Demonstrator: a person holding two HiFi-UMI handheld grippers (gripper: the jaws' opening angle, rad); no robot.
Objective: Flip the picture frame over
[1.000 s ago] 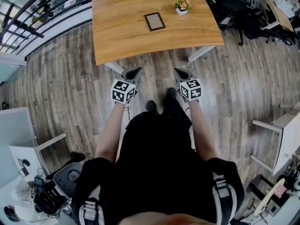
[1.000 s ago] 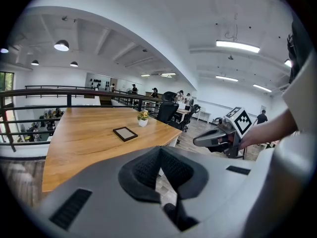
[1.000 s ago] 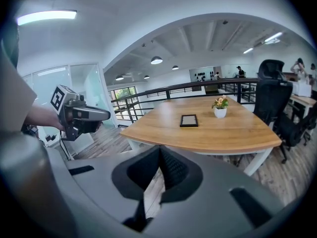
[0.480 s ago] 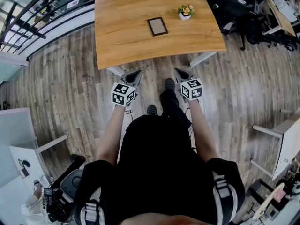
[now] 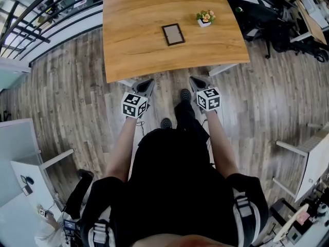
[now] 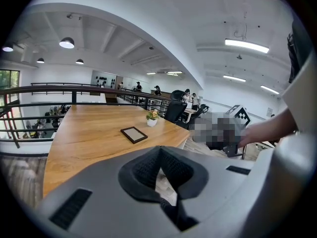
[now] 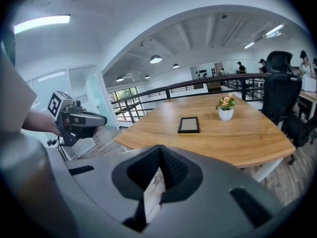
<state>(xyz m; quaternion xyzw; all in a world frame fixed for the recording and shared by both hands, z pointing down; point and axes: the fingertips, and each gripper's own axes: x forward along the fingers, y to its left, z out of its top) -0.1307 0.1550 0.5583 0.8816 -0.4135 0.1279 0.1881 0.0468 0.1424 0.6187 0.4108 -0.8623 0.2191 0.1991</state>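
The picture frame, dark-rimmed with a pale face, lies flat near the middle of the wooden table; it also shows in the left gripper view and the right gripper view. My left gripper and right gripper hang side by side over the floor, just short of the table's near edge and well apart from the frame. Both are shut with nothing between their jaws, as each gripper's own view confirms for the left gripper and the right gripper.
A small white pot of flowers stands on the table right of the frame. Black office chairs crowd the far right, a dark railing runs at the far left, and white desks flank me. White table legs show under the near edge.
The table and frame have drawn nearer in the head view as the person steps forward. Both grippers have come close to the table's near edge, still shut.
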